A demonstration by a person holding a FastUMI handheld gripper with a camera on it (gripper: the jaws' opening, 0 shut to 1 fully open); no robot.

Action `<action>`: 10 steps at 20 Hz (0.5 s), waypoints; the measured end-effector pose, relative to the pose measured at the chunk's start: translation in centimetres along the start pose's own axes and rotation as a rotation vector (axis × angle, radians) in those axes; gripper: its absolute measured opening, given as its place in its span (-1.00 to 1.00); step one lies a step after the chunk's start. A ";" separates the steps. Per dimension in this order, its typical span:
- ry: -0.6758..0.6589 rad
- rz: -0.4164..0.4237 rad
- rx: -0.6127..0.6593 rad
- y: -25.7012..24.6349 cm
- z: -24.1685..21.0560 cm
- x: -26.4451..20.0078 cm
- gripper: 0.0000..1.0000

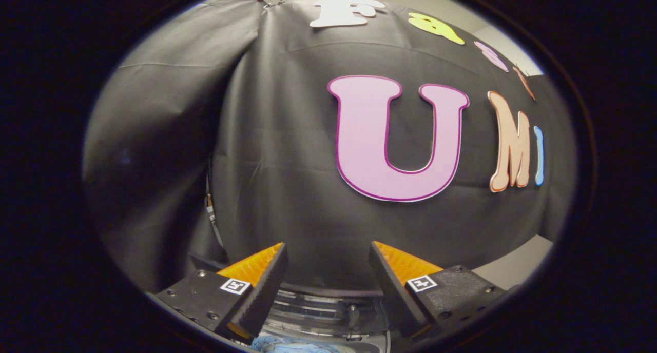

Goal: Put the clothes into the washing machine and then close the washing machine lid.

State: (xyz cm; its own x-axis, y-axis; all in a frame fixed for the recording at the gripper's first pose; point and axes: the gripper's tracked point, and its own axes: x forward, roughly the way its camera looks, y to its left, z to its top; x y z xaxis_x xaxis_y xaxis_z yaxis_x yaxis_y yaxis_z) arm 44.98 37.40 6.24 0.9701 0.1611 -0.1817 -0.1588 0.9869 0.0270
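Note:
My gripper is open, its two fingers spread wide with nothing between them, and it points at the black cloth wall. Low between the fingers I see the rim of the washing machine, a grey and clear plastic edge. Below that rim a bit of light blue cloth shows, close under the left finger. I cannot tell whether the cloth lies inside the machine or on its edge. The lid is not clear to make out.
The black booth wall hangs close ahead, with a folded drape at the left. A thin cable runs down along the drape's seam. A pale floor or wall patch shows at the right.

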 end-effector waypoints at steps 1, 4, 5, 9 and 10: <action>0.016 -0.011 0.003 -0.3 -0.7 1.4 0.91; 0.092 -0.034 -0.007 -1.0 -3.5 2.9 0.91; 0.114 -0.040 -0.004 -1.4 -4.4 3.2 0.92; 0.184 0.001 0.050 -1.6 -6.9 3.6 0.93; 0.225 0.005 0.082 -1.8 -8.0 3.5 0.93</action>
State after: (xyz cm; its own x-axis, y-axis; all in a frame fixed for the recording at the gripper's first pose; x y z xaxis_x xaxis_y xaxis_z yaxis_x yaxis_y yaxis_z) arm 47.24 36.18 -2.30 0.9027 0.1702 -0.3953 -0.1391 0.9846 0.1063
